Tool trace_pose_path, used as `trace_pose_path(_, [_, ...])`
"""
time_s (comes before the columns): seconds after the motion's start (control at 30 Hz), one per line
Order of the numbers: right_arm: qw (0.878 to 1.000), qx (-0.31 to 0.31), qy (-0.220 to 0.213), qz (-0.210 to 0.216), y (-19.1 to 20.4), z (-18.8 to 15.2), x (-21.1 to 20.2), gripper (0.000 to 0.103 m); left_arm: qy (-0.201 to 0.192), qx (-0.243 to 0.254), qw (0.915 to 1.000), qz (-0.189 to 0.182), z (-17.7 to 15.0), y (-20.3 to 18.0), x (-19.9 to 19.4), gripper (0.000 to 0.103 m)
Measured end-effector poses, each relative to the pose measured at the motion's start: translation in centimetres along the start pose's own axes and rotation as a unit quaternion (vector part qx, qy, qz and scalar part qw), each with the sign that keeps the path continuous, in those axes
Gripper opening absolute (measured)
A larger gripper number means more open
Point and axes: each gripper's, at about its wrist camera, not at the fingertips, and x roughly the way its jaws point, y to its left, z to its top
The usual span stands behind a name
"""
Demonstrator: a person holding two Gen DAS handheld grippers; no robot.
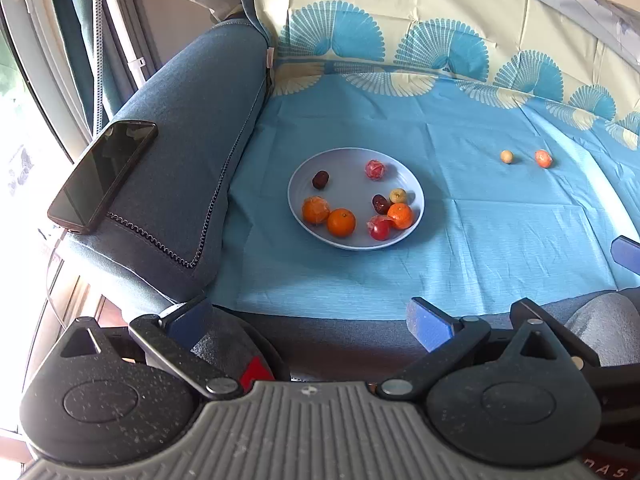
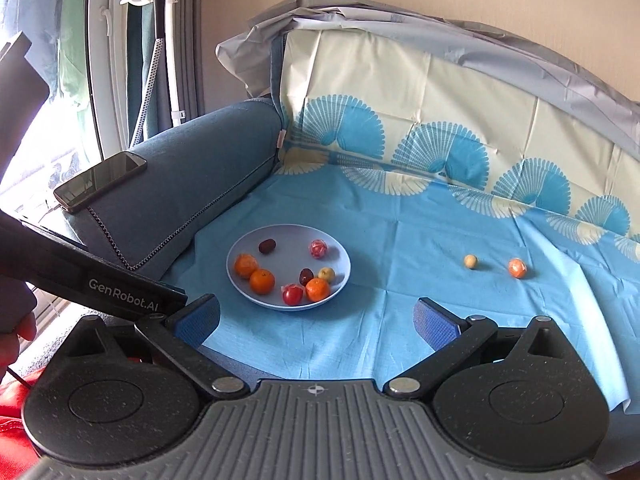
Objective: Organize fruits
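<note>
stray fruits, pale round one [image 2: 471, 261] and orange one [image 2: 517, 268], lie on blue cloth [image 2: 400, 340] ahead-right of right gripper [image 2: 316, 318], well apart from plate [image 2: 240, 288]. right gripper nearer than left gripper [image 1: 310, 314]. both jaws spread wide, empty.

I'm in a home living room: blue sofa armrest [image 1: 192, 128], phone [image 1: 102, 174] on it, curtains [image 2: 140, 40] by the window.

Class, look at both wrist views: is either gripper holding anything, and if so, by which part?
Nothing is held. The left gripper and right gripper both have open, empty jaws.
</note>
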Motion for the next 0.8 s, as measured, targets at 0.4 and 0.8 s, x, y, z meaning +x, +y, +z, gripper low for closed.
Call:
trace_pose_path(0.4, [1.000, -0.001, 0.005, 0.002, 0.0, -0.1, 0.2, 0.102, 0.004, 0.001, 1.0000, 0.001, 0.2, 0.1, 0.4, 0.103])
trace_pose_path(0.8, [1.000, 0.005, 0.012, 0.006, -0.5, -0.1, 0.9, 0.102, 0.014, 0.009, 0.9998, 0.004, 0.3, -0.1, 1.2, 0.103])
